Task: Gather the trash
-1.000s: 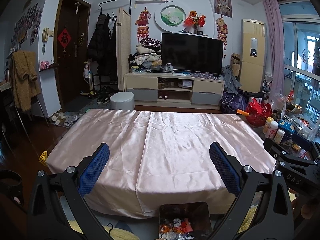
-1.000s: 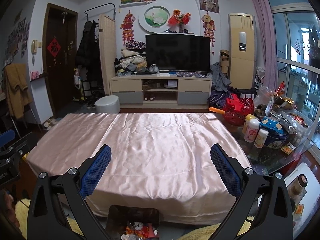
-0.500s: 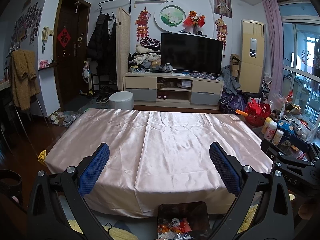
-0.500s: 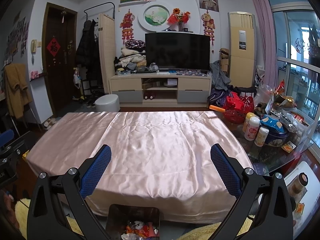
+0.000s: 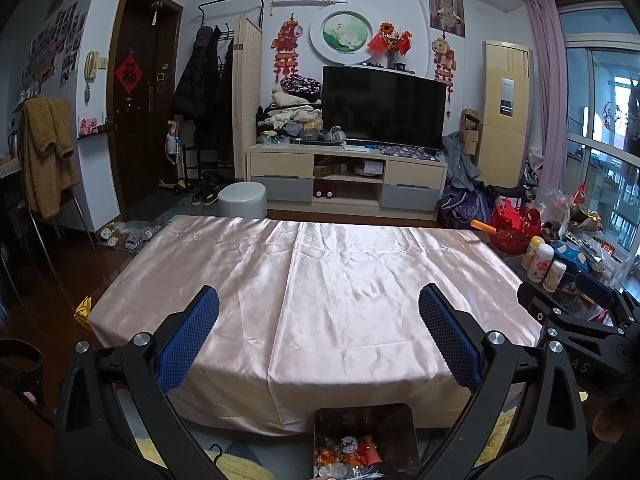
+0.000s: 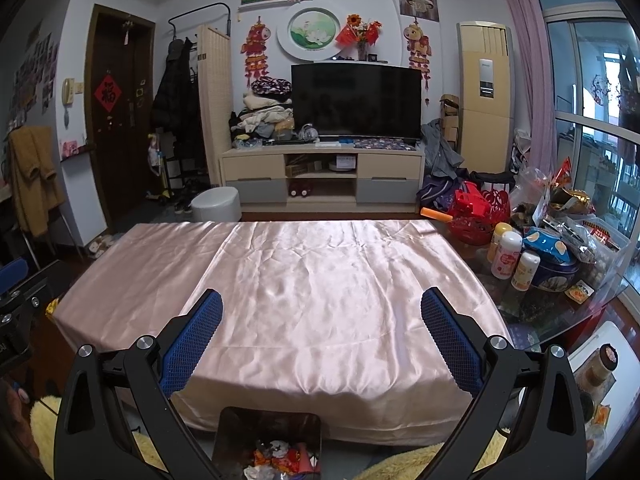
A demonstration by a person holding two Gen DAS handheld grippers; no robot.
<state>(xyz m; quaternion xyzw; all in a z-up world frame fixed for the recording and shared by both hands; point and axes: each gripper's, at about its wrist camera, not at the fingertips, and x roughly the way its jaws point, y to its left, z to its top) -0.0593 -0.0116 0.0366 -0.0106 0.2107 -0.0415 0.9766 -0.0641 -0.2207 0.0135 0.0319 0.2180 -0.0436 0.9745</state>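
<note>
The left tool (image 5: pixel 319 310) is held above the near edge of a tabletop (image 5: pixel 320 288) draped in a shiny pink cloth (image 5: pixel 340 272), its 2 blue-padded fingers (image 5: pixel 188 340) spread wide with nothing between them. The right tool (image 6: pixel 321 312) is held the same way, just as wide and just as empty; in the left view its black frame pokes in at the right edge.

Below both tools, on the floor against the near side of the tabletop, stands a dark bin (image 5: pixel 364 440) with crumpled trash (image 5: pixel 348 450) inside: red, orange and white scraps. In the right view the bin (image 6: pixel 268 440) sits between the 2 fingers at the bottom of the frame, and the trash (image 6: pixel 280 458) lies in its bottom.

The cloth itself is wrinkled, and I can see no loose litter on it. At the right end, on a bare glass part of the tabletop, crowd white bottles (image 6: pixel 506 254), a blue tin (image 6: pixel 554 268), snack bags (image 6: pixel 568 196) and a red basket (image 6: pixel 474 216). A television (image 6: pixel 356 100) on a low cabinet (image 6: pixel 322 176) stands at the far wall, and a white stool (image 6: pixel 216 204) is on the floor before it.
</note>
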